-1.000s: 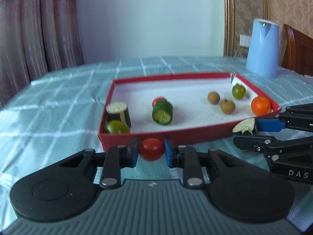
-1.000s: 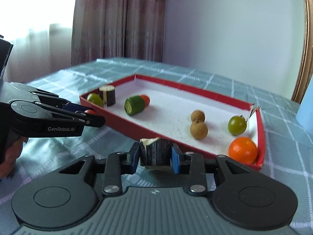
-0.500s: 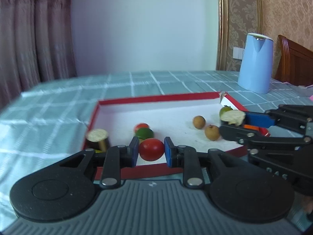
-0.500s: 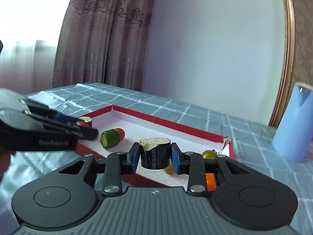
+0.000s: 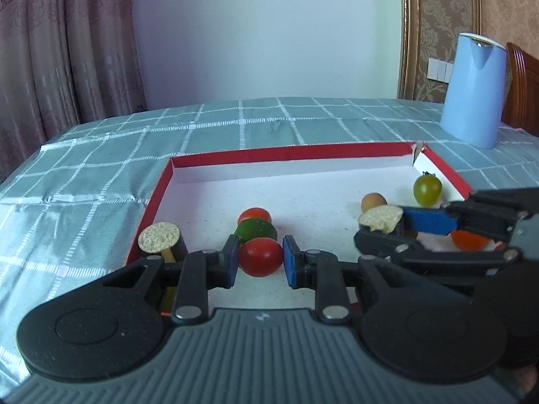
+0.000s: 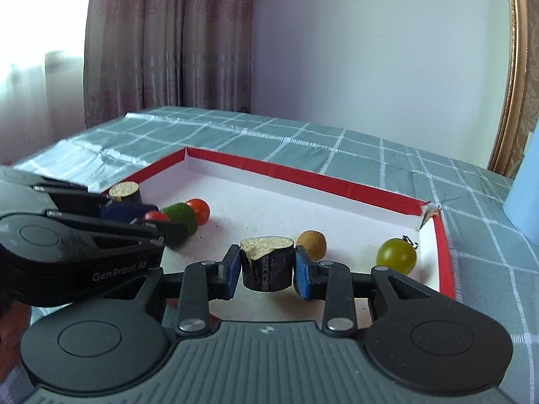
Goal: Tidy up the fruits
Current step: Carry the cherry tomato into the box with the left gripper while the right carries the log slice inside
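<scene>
Your left gripper (image 5: 261, 262) clamped a red tomato (image 5: 260, 256) at lower centre; your right gripper (image 6: 267, 268) gripped an eggplant chunk (image 6: 267, 262) above the red tray (image 6: 305, 175).

It was a home dining room: brown patterned curtains (image 5: 67, 50), damask wallpaper (image 5: 441, 17), a carved wooden chair (image 5: 520, 87), a teal checked tablecloth (image 5: 101, 168).

Table (image 5: 256, 124) covered with a teal cloth checked in white; the cloth is creased toward its left edge. A shallow red tray (image 5: 289, 150) with white inner walls and floor lies directly on the cloth. A pale blue jug (image 5: 473, 89) stands upright on the cloth beyond the tray's far right corner, apart from it.
</scene>
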`<state>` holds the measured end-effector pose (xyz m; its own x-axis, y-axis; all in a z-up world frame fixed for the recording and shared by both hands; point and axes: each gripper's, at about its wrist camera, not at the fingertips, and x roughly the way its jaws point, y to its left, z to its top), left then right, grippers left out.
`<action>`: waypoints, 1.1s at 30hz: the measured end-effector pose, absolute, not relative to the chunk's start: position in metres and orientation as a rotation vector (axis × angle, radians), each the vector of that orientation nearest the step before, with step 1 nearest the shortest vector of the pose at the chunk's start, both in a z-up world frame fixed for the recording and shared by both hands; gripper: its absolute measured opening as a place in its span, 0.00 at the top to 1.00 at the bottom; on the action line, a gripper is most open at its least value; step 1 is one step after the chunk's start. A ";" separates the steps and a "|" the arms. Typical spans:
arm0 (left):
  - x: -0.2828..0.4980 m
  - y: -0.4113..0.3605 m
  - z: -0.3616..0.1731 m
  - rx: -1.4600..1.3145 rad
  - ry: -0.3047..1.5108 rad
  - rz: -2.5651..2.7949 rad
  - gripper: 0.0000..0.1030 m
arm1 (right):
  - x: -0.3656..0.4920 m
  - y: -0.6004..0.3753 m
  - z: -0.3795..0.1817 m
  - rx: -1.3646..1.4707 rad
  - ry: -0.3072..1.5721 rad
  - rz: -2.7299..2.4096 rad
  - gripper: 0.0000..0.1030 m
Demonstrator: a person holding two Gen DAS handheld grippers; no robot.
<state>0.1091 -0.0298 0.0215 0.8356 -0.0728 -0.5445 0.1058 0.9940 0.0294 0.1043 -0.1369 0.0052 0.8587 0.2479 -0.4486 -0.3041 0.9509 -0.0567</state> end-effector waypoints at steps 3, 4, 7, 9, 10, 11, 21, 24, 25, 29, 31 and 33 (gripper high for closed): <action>0.111 -0.027 0.022 0.044 0.568 -0.077 0.76 | 0.110 -0.134 0.004 -0.137 0.459 0.285 0.68; 0.112 -0.027 0.023 0.043 0.565 -0.068 0.76 | 0.111 -0.133 0.004 -0.139 0.459 0.282 0.68; 0.113 -0.028 0.023 0.053 0.551 -0.030 0.76 | 0.113 -0.133 0.004 -0.134 0.459 0.277 0.68; 0.118 -0.027 0.022 0.053 0.558 0.004 0.74 | 0.117 -0.131 0.004 -0.131 0.460 0.271 0.68; 0.121 -0.026 0.022 0.037 0.563 -0.005 0.74 | 0.118 -0.132 0.004 -0.129 0.461 0.266 0.68; 0.124 -0.025 0.022 0.023 0.574 -0.011 0.73 | 0.120 -0.131 0.004 -0.126 0.463 0.262 0.68; 0.128 -0.025 0.018 0.017 0.594 -0.010 0.71 | 0.123 -0.132 0.005 -0.112 0.480 0.260 0.68; 0.128 -0.025 0.018 0.020 0.593 -0.010 0.70 | 0.123 -0.133 0.005 -0.105 0.482 0.261 0.69; 0.127 -0.025 0.017 0.023 0.591 -0.008 0.69 | 0.122 -0.132 0.005 -0.109 0.482 0.259 0.69; 0.125 -0.025 0.017 0.035 0.589 0.012 0.59 | 0.117 -0.132 0.006 -0.127 0.470 0.230 0.64; 0.124 -0.021 0.017 0.023 0.586 0.020 0.54 | 0.115 -0.134 0.006 -0.128 0.459 0.211 0.55; 0.121 -0.017 0.018 0.004 0.579 0.013 0.53 | 0.112 -0.139 0.007 -0.102 0.452 0.196 0.38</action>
